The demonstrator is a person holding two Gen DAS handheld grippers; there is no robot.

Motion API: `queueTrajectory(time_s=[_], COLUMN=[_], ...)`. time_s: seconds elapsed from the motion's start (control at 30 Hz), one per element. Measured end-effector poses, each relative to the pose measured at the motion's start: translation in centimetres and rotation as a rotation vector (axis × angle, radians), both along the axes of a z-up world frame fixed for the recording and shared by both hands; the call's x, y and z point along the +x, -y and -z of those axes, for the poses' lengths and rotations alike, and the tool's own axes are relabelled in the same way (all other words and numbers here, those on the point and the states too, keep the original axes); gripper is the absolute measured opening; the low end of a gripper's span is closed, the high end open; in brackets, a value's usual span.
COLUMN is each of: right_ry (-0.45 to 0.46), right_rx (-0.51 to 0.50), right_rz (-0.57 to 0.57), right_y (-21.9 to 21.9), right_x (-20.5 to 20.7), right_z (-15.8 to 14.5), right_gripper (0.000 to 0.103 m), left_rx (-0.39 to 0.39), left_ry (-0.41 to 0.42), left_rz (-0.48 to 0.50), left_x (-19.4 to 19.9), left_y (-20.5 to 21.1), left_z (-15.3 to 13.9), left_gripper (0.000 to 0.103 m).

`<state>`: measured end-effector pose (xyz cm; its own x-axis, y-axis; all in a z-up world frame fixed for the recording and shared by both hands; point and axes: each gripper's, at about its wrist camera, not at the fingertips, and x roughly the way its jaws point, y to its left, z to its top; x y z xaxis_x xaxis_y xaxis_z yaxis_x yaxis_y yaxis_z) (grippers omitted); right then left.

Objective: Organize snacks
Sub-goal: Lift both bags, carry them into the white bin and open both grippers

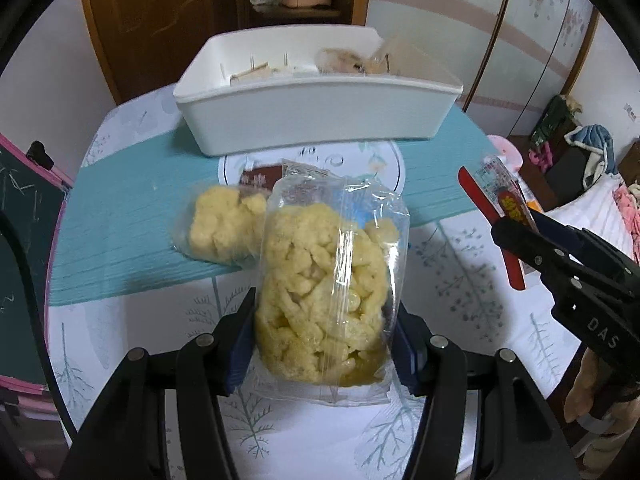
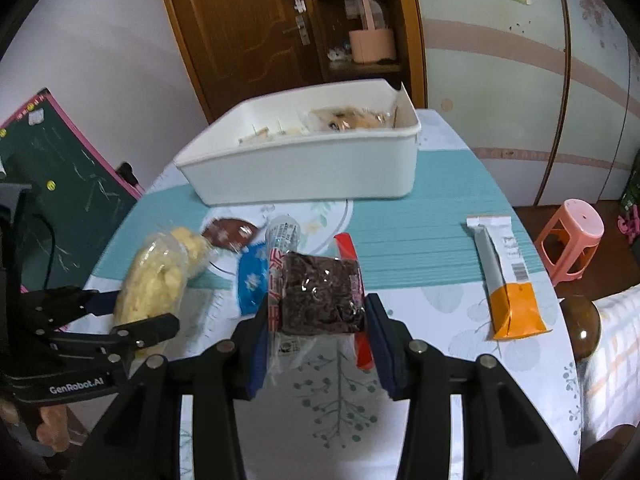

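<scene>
Your left gripper [image 1: 326, 344]: matt black plastic, dull blue pads, bright metal pins. Bag of puffs [image 1: 328, 288] is clear, glossy, crinkled film; contents rough, yellow. Dark snack pack [image 2: 320, 300] likewise glossy film. White bin [image 1: 320, 116], far side: smooth, satin plastic. Tabletop [image 1: 132, 240]: printed, smooth covering. Door [image 2: 232, 28] behind: varnished wood.

The snacks inside the white rectangular plastic bin [image 1: 312, 116] are blurred and half hidden behind its near wall, and the small print on the grey-and-orange foil packet [image 2: 505, 280] cannot be read.
</scene>
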<state>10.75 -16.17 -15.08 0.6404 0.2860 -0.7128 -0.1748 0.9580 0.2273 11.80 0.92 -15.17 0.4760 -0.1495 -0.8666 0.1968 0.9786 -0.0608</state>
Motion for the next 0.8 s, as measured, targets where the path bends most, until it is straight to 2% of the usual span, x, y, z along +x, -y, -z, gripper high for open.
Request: queueTrajectory(time_s=[0.5,0.8], right_ry=[0.133,0.188], right_rx=[0.147,0.133], right_rz=[-0.048,-0.050], right_y=[0.4,-0.1], right_x=[-0.5,0.6], right_z=[-5.8,-8.1], right_gripper=[0.043,0.043], left_rx=[-0.030,-0.027], left_ry=[0.147,0.192], left_rz=[-0.065,-0.062], left_x=[1.8,4.5], left_y=[-2.7,-3.6], left_z=[-7.4,-10.5], left_gripper=[0.057,0.057])
